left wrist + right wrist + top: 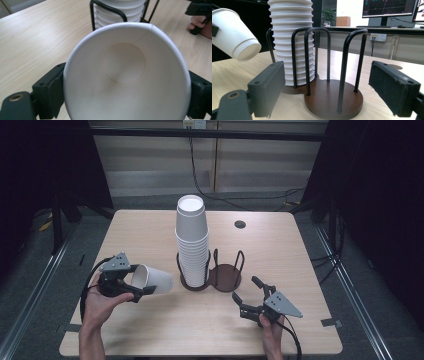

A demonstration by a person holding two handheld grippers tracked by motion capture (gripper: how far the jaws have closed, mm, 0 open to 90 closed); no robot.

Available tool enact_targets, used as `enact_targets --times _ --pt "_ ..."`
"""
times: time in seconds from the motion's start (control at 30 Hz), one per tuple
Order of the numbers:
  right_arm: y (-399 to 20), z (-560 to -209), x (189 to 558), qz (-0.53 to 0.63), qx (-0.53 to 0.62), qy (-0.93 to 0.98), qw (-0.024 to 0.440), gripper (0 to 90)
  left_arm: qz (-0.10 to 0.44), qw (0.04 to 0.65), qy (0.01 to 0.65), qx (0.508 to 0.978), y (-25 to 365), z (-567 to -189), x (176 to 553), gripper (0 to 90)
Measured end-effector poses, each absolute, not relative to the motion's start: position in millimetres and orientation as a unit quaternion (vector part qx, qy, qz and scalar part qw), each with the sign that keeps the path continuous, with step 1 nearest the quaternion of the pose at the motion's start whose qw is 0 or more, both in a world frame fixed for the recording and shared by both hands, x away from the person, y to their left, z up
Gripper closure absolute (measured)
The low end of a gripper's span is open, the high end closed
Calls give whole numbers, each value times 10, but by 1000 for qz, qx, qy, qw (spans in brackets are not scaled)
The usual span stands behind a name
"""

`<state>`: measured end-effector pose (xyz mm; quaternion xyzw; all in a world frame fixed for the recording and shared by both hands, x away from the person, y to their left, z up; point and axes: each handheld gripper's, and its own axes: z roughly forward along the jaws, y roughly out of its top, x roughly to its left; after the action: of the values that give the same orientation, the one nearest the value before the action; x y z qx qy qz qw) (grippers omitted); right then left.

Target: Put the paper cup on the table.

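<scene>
A: Where is the paper cup (152,280)?

B: On its side in my left gripper (131,287), jaws clamped across its wall near the rim, left of the cup stack (192,240). Light, thin, easily crushed; I hold gently. My right gripper (245,296) gapes, empty.

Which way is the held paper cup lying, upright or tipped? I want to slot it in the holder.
Tipped. The paper cup lies on its side in the left gripper, mouth facing the hand, base toward the cup stack.
</scene>
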<state>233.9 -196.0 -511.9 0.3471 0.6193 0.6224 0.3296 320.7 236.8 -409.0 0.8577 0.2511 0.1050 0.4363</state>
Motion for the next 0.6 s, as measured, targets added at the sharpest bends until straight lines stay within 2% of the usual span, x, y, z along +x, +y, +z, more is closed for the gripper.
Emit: enact_targets --times 0.43,0.6 --pt "-1959 -5119 2338 625 344 620 327 132 116 417 261 863 2452 -3915 3366 108" --pt "-1959 -5119 2339 625 344 620 326 132 119 388 269 874 2431 -3886 3452 108"
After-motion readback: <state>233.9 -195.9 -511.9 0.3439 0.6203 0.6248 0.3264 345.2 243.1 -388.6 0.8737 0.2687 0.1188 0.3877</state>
